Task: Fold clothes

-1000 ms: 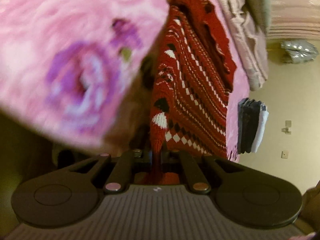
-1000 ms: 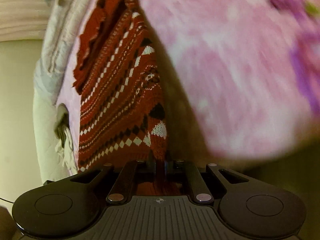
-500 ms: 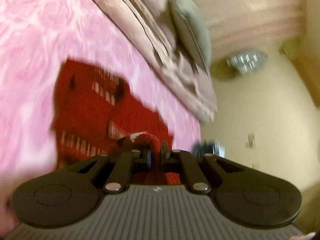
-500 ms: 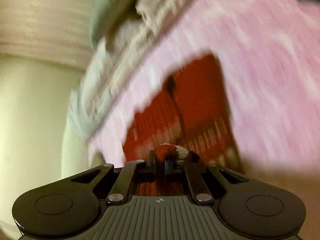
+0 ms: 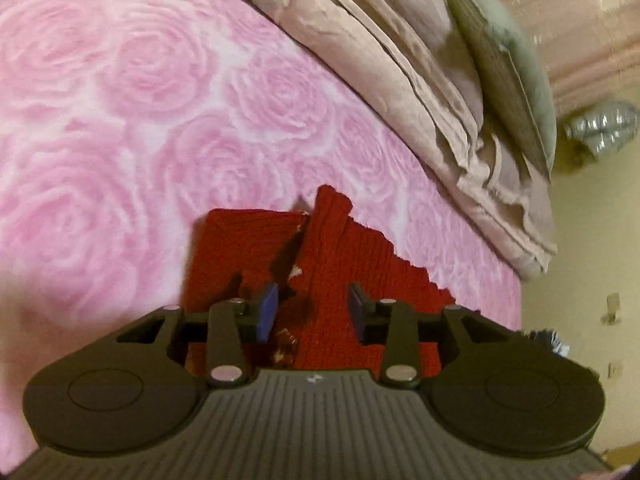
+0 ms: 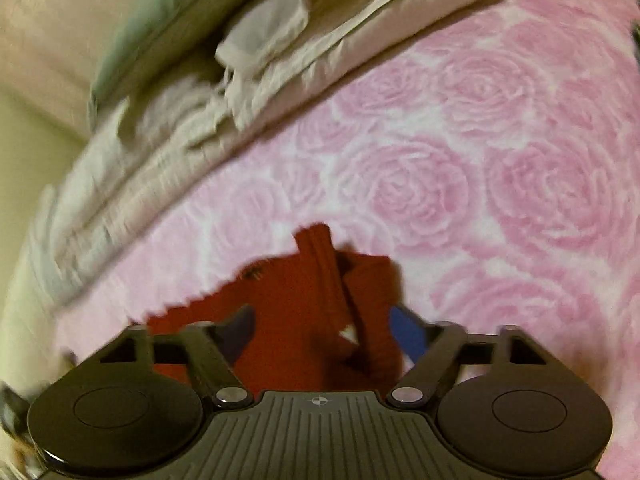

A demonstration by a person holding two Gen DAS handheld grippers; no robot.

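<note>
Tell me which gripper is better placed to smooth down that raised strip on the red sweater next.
Probably the left. The left gripper is open right over the red sweater in a sharp view, the raised strip between its pads. The right gripper, also open above it, shows motion blur. Both jaws have just been opening.

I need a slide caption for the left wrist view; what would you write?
Left gripper, jaws just opened, hovers over the folded red sweater on the pink rose bedspread.

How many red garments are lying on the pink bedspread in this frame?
1: a red knitted sweater folded on the pink rose bedspread, just ahead of both grippers; its near part is hidden behind them.
</note>
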